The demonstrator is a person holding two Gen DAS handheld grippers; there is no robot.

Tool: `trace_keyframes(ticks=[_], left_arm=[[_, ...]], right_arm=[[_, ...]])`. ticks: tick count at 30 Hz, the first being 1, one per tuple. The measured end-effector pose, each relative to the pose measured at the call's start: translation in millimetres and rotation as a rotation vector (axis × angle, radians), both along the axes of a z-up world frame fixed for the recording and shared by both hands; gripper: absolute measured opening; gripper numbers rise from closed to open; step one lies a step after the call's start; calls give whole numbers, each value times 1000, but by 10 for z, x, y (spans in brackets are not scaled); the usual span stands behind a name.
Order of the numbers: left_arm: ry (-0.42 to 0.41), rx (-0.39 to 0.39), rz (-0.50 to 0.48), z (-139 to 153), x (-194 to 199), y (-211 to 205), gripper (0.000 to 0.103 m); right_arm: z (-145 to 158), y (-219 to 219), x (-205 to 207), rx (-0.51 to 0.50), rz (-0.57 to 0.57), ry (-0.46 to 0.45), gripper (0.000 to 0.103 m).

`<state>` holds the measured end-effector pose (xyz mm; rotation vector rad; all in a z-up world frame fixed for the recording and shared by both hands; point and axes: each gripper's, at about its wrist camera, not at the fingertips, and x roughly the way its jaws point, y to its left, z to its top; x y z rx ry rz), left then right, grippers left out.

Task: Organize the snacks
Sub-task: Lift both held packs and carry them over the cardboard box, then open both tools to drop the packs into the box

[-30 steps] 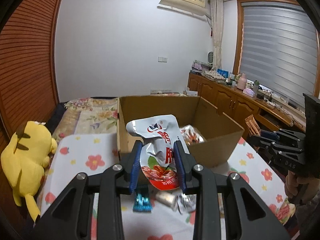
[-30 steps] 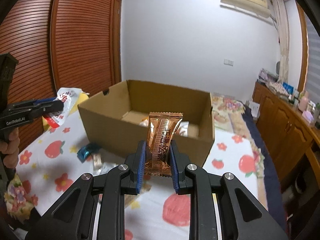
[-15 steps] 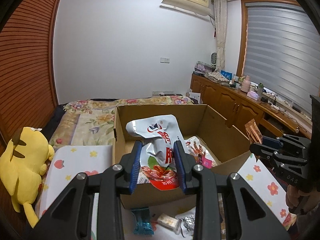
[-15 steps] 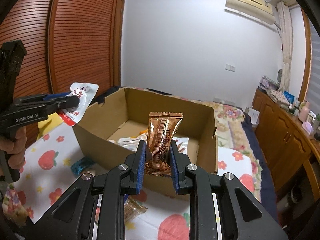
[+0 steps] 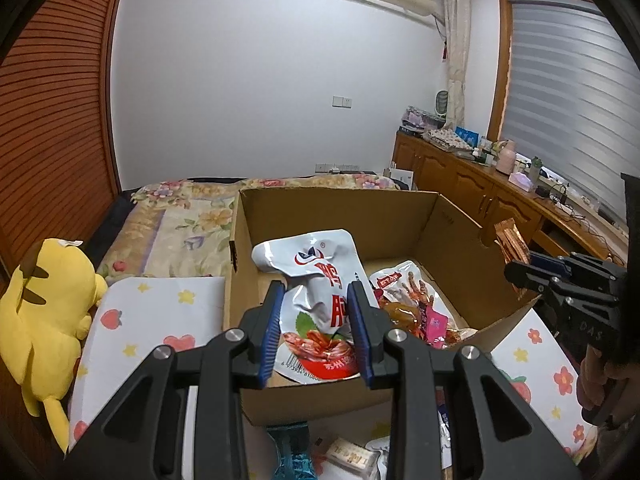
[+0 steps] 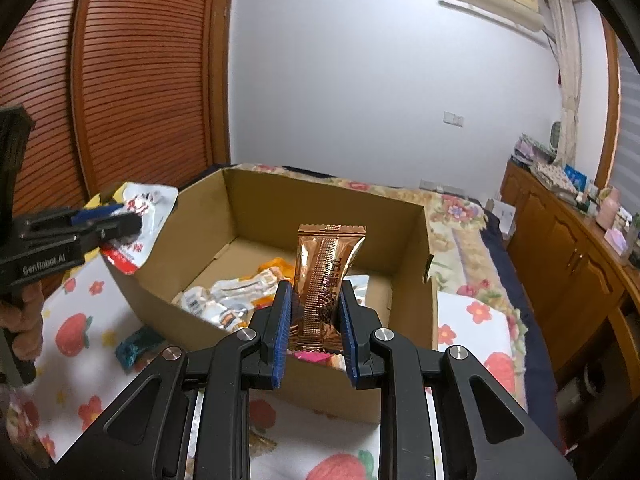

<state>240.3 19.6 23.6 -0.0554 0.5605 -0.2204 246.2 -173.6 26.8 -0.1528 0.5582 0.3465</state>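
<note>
My left gripper (image 5: 317,298) is shut on a crumpled white and red snack pouch (image 5: 316,280) held over the near left part of the open cardboard box (image 5: 336,212). My right gripper (image 6: 314,298) is shut on an upright copper-coloured foil snack bar (image 6: 326,276) above the box's near wall (image 6: 332,392). Several snack packets (image 5: 408,304) lie on the box floor. In the right wrist view the left gripper (image 6: 120,216) and its pouch (image 6: 140,232) hang at the box's left corner. The right gripper (image 5: 520,268) with the bar (image 5: 512,244) shows at the box's right wall.
A flower-print tablecloth (image 6: 76,336) lies under the box, with a teal wrapper (image 6: 134,348) and small packets (image 5: 352,454) on it near the front. A yellow plush toy (image 5: 48,304) sits at the left. A bed (image 5: 180,216) lies behind and wooden cabinets (image 6: 568,248) stand to the right.
Both grippers have moved forward with their snacks, from in front of the box to over it. The box now looks closer and lower in both views.
</note>
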Motion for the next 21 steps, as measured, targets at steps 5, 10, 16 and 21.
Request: trace_keyframes(ticks=[5, 10, 16, 21], left_arm=[[7, 9, -3, -18, 30, -21, 30], [19, 10, -1, -39, 55, -17, 31], [28, 14, -7, -75, 63, -59, 32], [14, -5, -4, -75, 44, -47, 50]], right_arm=[[-53, -8, 181, 26, -8, 48, 21], [-150, 6, 260, 35, -6, 83, 21], [-243, 32, 302, 31, -9, 109, 23], [-274, 30, 299, 27, -15, 106, 42]])
